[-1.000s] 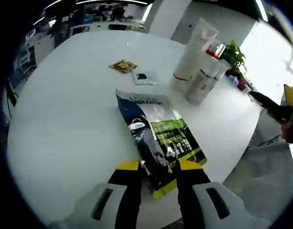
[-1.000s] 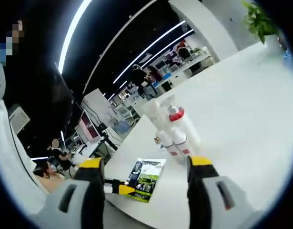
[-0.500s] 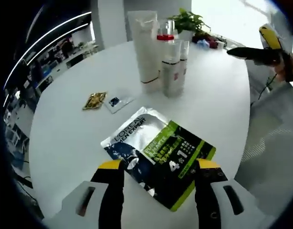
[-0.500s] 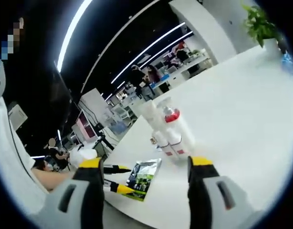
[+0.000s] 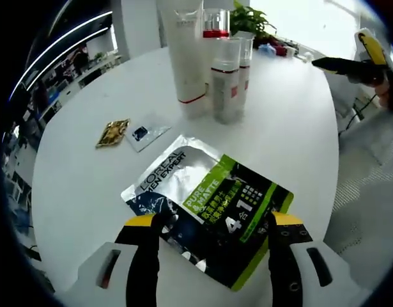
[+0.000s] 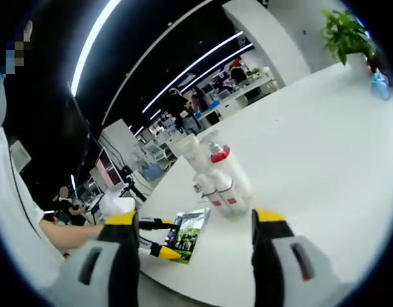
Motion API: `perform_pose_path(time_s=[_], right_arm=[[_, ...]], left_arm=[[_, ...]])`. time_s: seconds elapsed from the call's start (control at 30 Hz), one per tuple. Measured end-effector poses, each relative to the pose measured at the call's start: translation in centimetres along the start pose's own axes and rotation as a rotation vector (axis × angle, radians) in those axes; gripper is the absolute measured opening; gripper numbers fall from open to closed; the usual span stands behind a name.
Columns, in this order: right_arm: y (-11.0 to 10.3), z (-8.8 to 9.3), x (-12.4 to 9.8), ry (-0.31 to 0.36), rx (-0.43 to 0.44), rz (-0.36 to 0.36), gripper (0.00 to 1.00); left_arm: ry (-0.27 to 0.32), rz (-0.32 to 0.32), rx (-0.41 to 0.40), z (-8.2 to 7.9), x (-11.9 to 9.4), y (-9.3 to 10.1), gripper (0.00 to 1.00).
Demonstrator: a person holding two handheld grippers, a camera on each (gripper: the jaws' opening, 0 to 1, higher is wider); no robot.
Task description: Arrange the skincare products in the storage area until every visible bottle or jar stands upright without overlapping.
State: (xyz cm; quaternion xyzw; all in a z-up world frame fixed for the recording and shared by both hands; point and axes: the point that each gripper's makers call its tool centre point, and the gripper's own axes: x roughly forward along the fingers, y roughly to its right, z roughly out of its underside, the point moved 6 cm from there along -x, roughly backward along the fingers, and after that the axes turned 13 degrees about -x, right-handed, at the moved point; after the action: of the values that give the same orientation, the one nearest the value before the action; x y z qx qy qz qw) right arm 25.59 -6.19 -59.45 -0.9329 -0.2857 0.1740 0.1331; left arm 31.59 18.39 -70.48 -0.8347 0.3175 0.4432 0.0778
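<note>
Your left hand-held gripper (image 5: 212, 224) hangs spread wide over the near edge of the round white surface (image 5: 75, 185), its yellow-tipped jaws standing either side of the L'Oréal sachet pack (image 5: 209, 208) without pinching it. The pack lies flat, slanted across that near edge; being a foil pouch, it rests on its broad face and probably will not stand unaided, which is likely why it lies apart from the bottles.

Toward the far edge, the white tube (image 5: 183, 54) stands on its cap, with the red-collared pump bottle (image 5: 215, 32) and two clear-capped bottles (image 5: 225, 80) packed just beside it. All of them look upright and none lies across another, so the upright group seems already settled. Between that cluster and the pack, nearer the left edge, a small gold sachet (image 5: 112, 132) and a small clear sachet (image 5: 144, 133) lie flat, just beside each other.

Your right hand-held gripper (image 6: 193, 220) is spread too, holding nothing, raised off to the side of the surface and looking across it at the same bottle cluster (image 6: 218, 182); in the left gripper view it appears beyond the right edge, well apart from everything.

If you want the pack upright, you will need to close on one edge and lean it against the tube; a foil pouch may buckle or slide on the smooth top.
</note>
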Motion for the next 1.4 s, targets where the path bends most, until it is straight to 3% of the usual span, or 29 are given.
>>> perform_pose_path(time_s=[0.57, 1.4], right_arm=[[0.0, -0.1, -0.1, 0.005, -0.005, 0.011, 0.72], [-0.1, -0.2, -0.3, 0.003, -0.021, 0.012, 0.73]], left_arm=[[-0.009, 0.011, 0.016, -4.0, 2.6, -2.2, 0.68], [-0.005, 0.016, -0.018, -4.6, 2.9, -2.4, 0.69]])
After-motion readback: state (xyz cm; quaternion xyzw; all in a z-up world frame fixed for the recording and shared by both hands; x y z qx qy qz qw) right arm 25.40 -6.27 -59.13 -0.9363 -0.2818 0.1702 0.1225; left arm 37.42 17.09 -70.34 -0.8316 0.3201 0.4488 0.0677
